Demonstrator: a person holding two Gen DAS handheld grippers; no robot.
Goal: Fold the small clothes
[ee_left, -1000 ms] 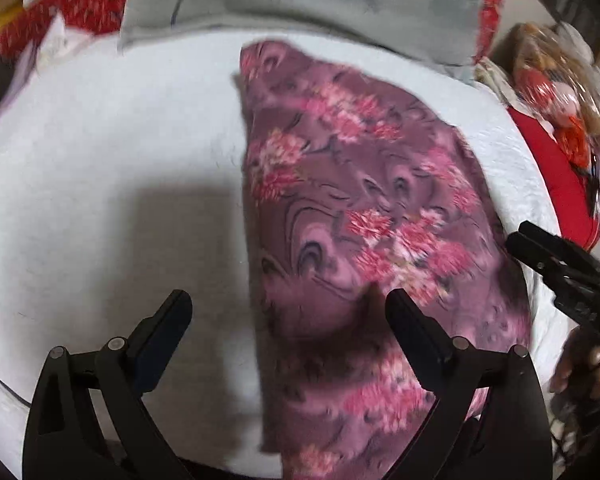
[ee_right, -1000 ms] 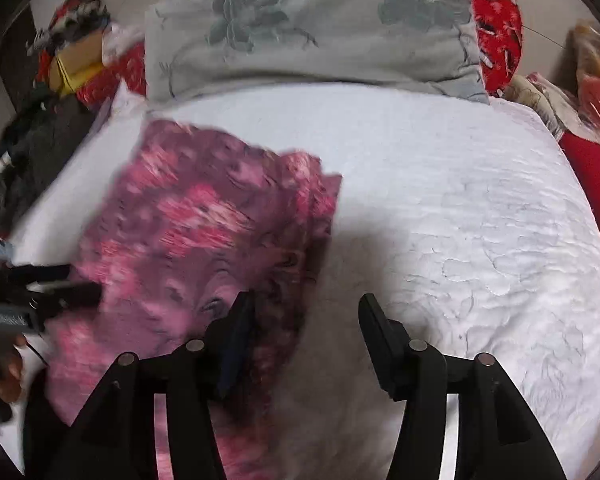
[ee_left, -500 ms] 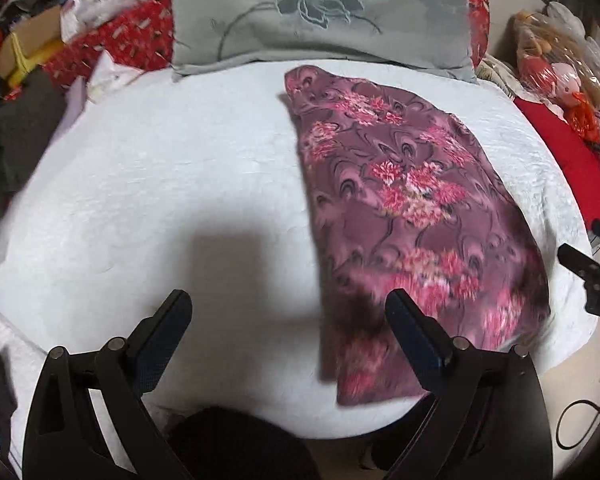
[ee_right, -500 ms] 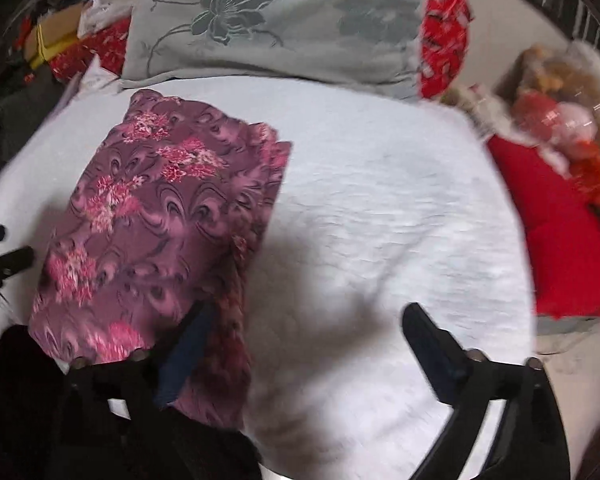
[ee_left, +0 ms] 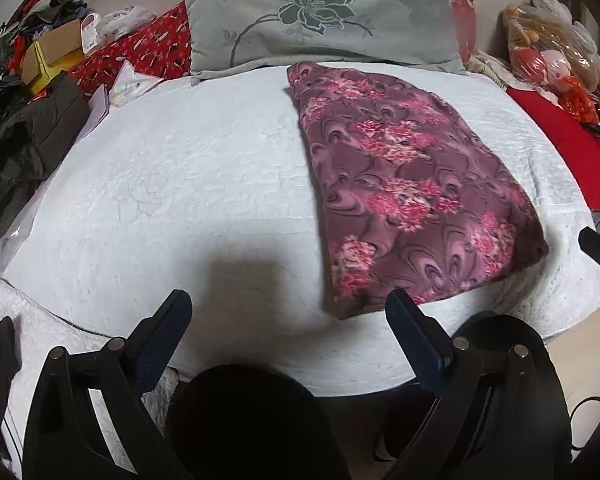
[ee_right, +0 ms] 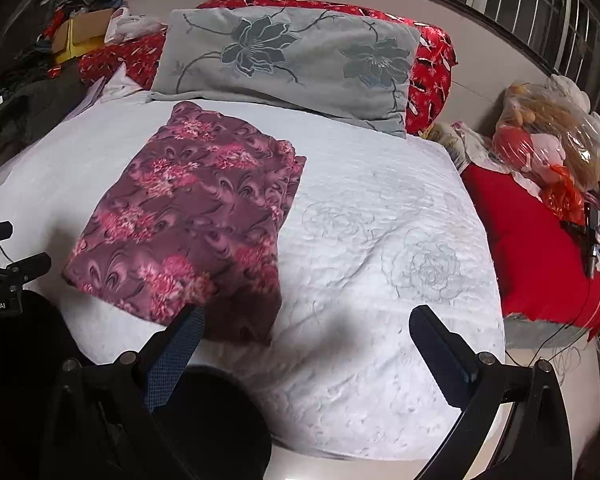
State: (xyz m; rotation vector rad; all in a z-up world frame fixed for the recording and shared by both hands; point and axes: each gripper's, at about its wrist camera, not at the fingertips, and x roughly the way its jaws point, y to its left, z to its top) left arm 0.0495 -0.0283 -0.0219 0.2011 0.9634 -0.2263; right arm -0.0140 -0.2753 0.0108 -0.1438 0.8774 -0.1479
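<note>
Folded floral garment lies flat on the white bed, below the grey pillow. Left gripper and right gripper: jaws wide apart, empty, clear of the garment

Soft, even indoor light falls on the white bedspread, brightest across its middle. Dark, blunt shadows lie along its near edge in both views. The floral cloth looks slightly smeared. Fisheye bending curves the pillow and darkens every corner. The plastic bag shows small glints.
</note>
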